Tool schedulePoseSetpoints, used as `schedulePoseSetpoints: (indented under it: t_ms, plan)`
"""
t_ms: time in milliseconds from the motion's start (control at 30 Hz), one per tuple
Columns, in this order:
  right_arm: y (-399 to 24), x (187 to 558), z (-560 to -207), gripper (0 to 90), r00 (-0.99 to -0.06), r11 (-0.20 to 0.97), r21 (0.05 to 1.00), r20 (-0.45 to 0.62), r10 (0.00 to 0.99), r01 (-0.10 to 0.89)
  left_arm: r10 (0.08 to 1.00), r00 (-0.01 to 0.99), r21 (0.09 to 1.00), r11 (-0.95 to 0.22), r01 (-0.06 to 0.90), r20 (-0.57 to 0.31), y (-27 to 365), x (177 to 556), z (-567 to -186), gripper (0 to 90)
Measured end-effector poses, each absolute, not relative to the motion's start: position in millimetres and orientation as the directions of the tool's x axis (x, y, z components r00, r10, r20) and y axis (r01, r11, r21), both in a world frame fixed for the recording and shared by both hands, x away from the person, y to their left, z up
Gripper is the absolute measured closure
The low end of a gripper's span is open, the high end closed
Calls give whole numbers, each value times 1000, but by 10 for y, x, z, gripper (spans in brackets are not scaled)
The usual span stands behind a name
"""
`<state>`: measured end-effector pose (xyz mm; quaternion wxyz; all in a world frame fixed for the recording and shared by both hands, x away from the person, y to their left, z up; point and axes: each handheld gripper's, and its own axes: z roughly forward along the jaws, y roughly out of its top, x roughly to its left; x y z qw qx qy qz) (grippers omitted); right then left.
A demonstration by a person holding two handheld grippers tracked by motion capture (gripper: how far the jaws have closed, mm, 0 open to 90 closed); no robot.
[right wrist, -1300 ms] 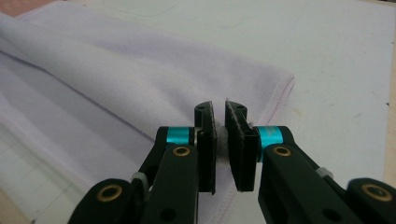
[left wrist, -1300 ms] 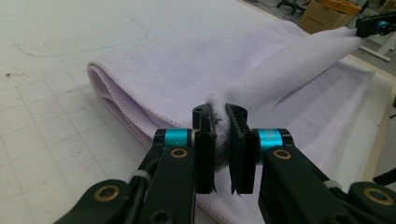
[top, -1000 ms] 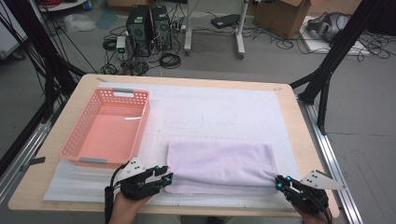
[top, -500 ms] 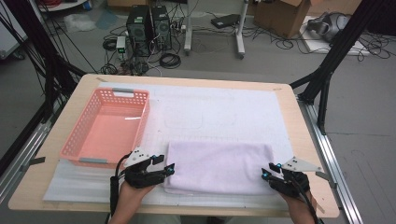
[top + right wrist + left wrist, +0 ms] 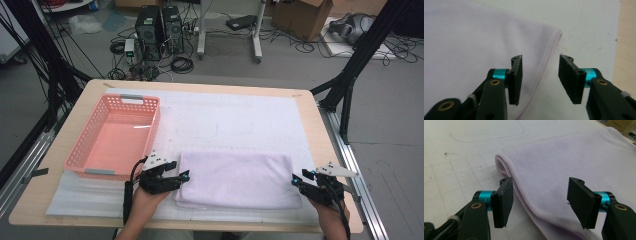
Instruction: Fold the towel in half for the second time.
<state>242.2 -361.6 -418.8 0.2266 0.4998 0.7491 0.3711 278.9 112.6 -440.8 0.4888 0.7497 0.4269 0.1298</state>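
A folded lilac towel (image 5: 237, 179) lies flat on a white mat (image 5: 240, 120) near the front edge of the wooden surface (image 5: 320, 130), with a person's two hands coming in from below at its two short ends. The left gripper (image 5: 182, 176) sits at the towel's left end; its fingers (image 5: 505, 200) have just been opening and now stand released, spread on either side of the towel's rounded folded edge without pressing it. The right gripper (image 5: 296, 180) sits at the towel's right end; its fingers (image 5: 515, 80) have also just been opening and stand apart over the towel's stitched hem, not pinching it. An empty pink basket (image 5: 82, 150) rests on the surface to the left of the towel, just beside the left gripper. Behind the surface, computer towers (image 5: 157, 27) and cables lie on a grey floor.
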Motion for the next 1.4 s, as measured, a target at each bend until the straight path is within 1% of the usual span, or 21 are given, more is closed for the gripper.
schedulePoseSetpoints:
  t_ms: [167,267,333,400,467,500,533,567,600,633,700,800,867,933,1033,1167,1233,1300,1333,1367,1400]
  plan:
    - [-3585,2827,-4317,452,-358,155,785,90,929,600,826,531,827,-157,540,-190,1076,3062,-4448,351]
    - [-3532,3011,-4377,447,-345,159,774,81,935,613,827,511,801,-134,584,-234,1085,3188,-4483,350]
    - [-3487,3104,-4419,462,-362,163,763,98,927,625,823,519,796,-145,587,-233,1068,3241,-4490,355]
    - [-3446,3162,-4456,479,-375,188,741,91,923,644,816,525,785,-153,600,-243,1040,3288,-4515,367]
    - [-3462,3171,-4464,516,-382,183,740,107,918,647,813,528,788,-150,597,-245,1024,3308,-4521,392]
    - [-3471,3167,-4470,549,-381,178,741,112,918,647,806,538,787,-156,597,-248,1019,3311,-4525,432]
    - [-3474,3161,-4474,612,-382,172,743,121,916,647,805,544,789,-167,591,-237,1004,3306,-4524,514]
    - [-3483,3155,-4477,719,-396,167,744,140,908,647,783,573,789,-185,586,-241,993,3304,-4527,621]
    - [-3484,3147,-4474,767,-401,155,745,162,902,649,786,571,789,-188,585,-236,979,3301,-4523,728]
    - [-3486,3144,-4467,791,-404,162,744,156,901,648,791,561,786,-178,592,-244,981,3303,-4518,756]
    - [-3482,3147,-4448,813,-415,184,752,128,901,633,802,538,796,-138,589,-258,999,3308,-4506,776]
    - [-3493,3161,-4393,818,-400,168,787,108,910,594,813,499,814,-55,578,-300,1026,3342,-4480,783]
    - [-3512,3220,-4366,818,-387,153,794,111,915,588,818,497,810,-67,583,-290,1008,3402,-4459,782]
    - [-3516,3277,-4354,817,-372,145,793,110,921,592,822,509,829,-86,553,-254,960,3461,-4413,781]
    - [-3532,3375,-4338,815,-341,118,805,110,934,582,824,512,841,-84,534,-243,926,3608,-4346,780]
    - [-3521,3489,-4301,814,-337,115,825,95,937,553,834,506,847,-93,523,-221,919,3757,-4299,779]
    - [-3494,3551,-4291,812,-330,112,823,96,939,557,841,496,861,-75,503,-216,931,3797,-4300,777]
    - [-3461,3623,-4280,812,-324,116,820,88,942,561,848,489,855,-88,511,-205,921,3814,-4339,773]
    - [-3436,3658,-4272,810,-324,124,818,80,943,562,848,489,849,-95,520,-205,919,3818,-4353,763]
    - [-3424,3680,-4273,802,-324,130,814,75,943,566,851,482,844,-90,529,-211,917,3819,-4366,733]
    - [-3399,3702,-4277,769,-322,139,807,67,945,574,853,473,842,-80,534,-218,920,3815,-4366,667]
